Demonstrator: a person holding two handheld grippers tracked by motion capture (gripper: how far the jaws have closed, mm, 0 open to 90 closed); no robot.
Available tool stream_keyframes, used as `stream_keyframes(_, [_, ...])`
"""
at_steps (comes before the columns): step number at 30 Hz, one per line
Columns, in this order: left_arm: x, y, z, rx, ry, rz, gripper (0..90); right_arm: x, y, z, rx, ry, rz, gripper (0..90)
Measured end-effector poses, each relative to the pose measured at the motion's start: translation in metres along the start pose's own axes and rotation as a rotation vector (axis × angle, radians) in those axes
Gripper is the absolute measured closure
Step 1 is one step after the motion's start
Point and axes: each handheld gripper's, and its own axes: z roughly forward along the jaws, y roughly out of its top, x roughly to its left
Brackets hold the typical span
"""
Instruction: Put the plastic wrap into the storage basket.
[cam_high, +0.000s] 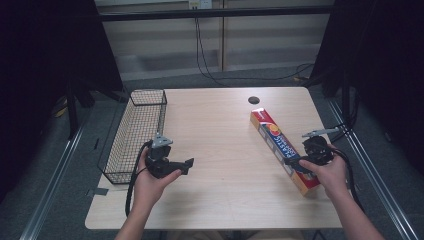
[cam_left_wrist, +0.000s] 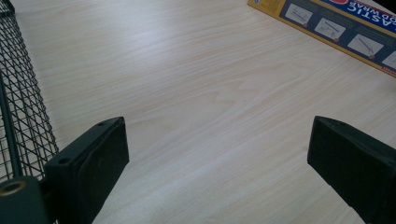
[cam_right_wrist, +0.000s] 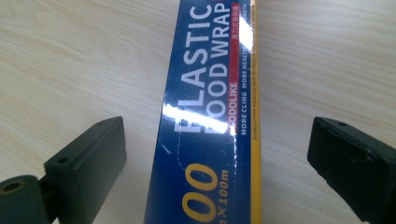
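Two grippers are held by a person over a pale wood table (cam_high: 220, 130). A long box (cam_high: 283, 149) of plastic food wrap lies flat on the right side of the table, running diagonally from the far middle toward the near right edge. A wire basket (cam_high: 137, 132) stands along the left edge, well apart from the box.

The right gripper (cam_right_wrist: 217, 154) hangs over the near end of the box. In the right gripper view its jaws stand wide open, one on each side of the box, with bare table showing between each pad and the box. Nothing is gripped yet. The box runs straight up the middle between the jaws, slightly nearer the left one.

The step in hand looks like grasping the box across its narrow width. To do it well, the gripper should come down until the pads sit level with the box's side walls, stay centred so both pads meet it together, then close gently, since thin card may crush. A hold so near one end may let the far end droop, so a grip closer to the middle would be steadier.

The left gripper (cam_left_wrist: 217, 154) waits just beside the basket, jaws wide open and empty, over bare table.
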Motion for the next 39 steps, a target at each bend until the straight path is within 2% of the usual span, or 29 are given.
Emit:
stream_keyframes(1, [0.0, 0.0, 0.0, -0.002, 0.001, 0.0, 5.3, -0.001, -0.001, 0.001, 0.0, 0.011, 0.0, 5.5])
stream_keyframes(4, [-0.001, 0.0, 0.0, -0.001, 0.0, 0.002, 5.3, -0.001, -0.006, 0.003, 0.018, -0.001, 0.007, 6.3])
stream_keyframes(12, [-0.002, 0.0, 0.001, 0.007, 0.001, 0.011, 5.3, 0.0, -0.013, 0.007, 0.052, 0.005, 0.022, 8.5])
stream_keyframes(18, [-0.003, 0.0, 0.002, 0.003, 0.001, 0.007, 5.4, 0.0, -0.017, 0.003, 0.076, 0.004, 0.037, 14.9])
stream_keyframes(30, [-0.005, 0.001, 0.003, 0.009, 0.005, 0.015, 5.8, 0.003, -0.019, 0.003, 0.075, 0.018, 0.029, 17.4])
stream_keyframes(39, [-0.005, 0.001, 0.002, 0.005, 0.007, 0.011, 5.9, 0.003, -0.019, 0.006, 0.09, -0.009, 0.033, 19.5])
